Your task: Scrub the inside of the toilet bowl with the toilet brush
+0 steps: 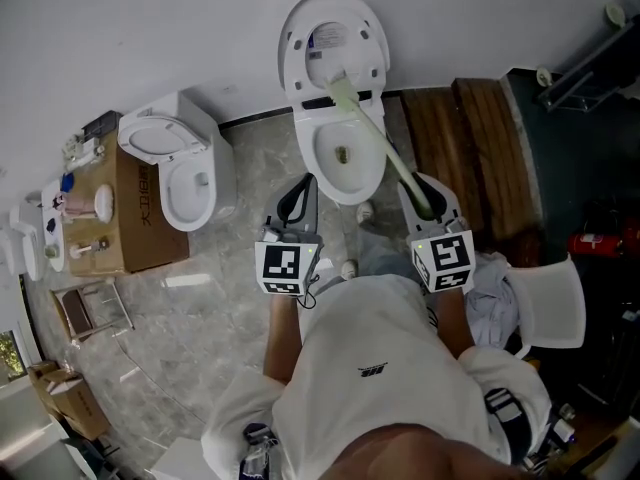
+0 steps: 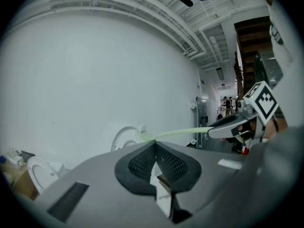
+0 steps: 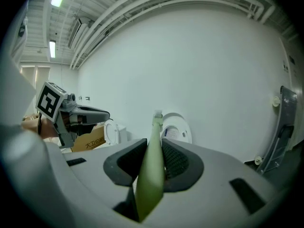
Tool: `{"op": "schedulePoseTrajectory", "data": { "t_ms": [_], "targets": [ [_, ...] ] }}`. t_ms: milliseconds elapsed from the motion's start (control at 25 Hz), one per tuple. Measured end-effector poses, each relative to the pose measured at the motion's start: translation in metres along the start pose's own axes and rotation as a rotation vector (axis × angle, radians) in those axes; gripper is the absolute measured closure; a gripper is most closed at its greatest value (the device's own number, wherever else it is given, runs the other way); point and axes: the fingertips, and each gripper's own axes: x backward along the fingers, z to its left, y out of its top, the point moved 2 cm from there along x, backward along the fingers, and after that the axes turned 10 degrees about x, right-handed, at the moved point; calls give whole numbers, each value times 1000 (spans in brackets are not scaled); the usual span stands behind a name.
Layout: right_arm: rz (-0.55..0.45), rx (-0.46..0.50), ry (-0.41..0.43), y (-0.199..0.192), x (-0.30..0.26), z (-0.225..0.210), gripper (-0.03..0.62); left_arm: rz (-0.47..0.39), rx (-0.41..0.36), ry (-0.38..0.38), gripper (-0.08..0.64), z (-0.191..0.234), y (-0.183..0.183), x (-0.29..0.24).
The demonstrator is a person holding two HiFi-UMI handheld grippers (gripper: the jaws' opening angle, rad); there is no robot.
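Grey marble floor (image 1: pixel 230 268) meets a white wall (image 1: pixel 150 28). The toilet (image 1: pixel 305 143) stands against it, lid (image 1: pixel 300 28) up. A second toilet (image 1: pixel 190 183) and a box (image 1: pixel 140 218) stand to its left, boards (image 1: pixel 470 148) and a chair (image 1: pixel 555 303) to its right. The right gripper (image 1: pixel 425 200) is clamped on the pale green brush (image 1: pixel 385 148), whose long axis slants up-left over the bowl, head at the base of the lid. The left gripper (image 1: pixel 298 198) hangs near the bowl's left edge, jaws together and empty. Bare floor lies between the two toilets

I see the pale green toilet brush (image 1: pixel 375 133) slanting across the upper centre, its head above the open white toilet bowl (image 1: pixel 310 158).
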Motion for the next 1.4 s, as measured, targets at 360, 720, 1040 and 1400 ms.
{"op": "schedulePoseTrajectory", "data": {
  "t_ms": [360, 720, 1040, 1400],
  "targets": [
    [21, 8, 55, -2, -66, -43, 503, 40, 22, 26, 549, 28, 0, -72],
    [78, -9, 162, -24, -136, -72, 503, 88, 74, 87, 549, 61, -27, -137],
    [166, -32, 259, -64, -197, -93, 503, 137, 116, 141, 549, 89, -65, -192],
    [281, -62, 321, -125, -243, -109, 503, 227, 143, 172, 549, 109, -121, -243]
  ]
}}
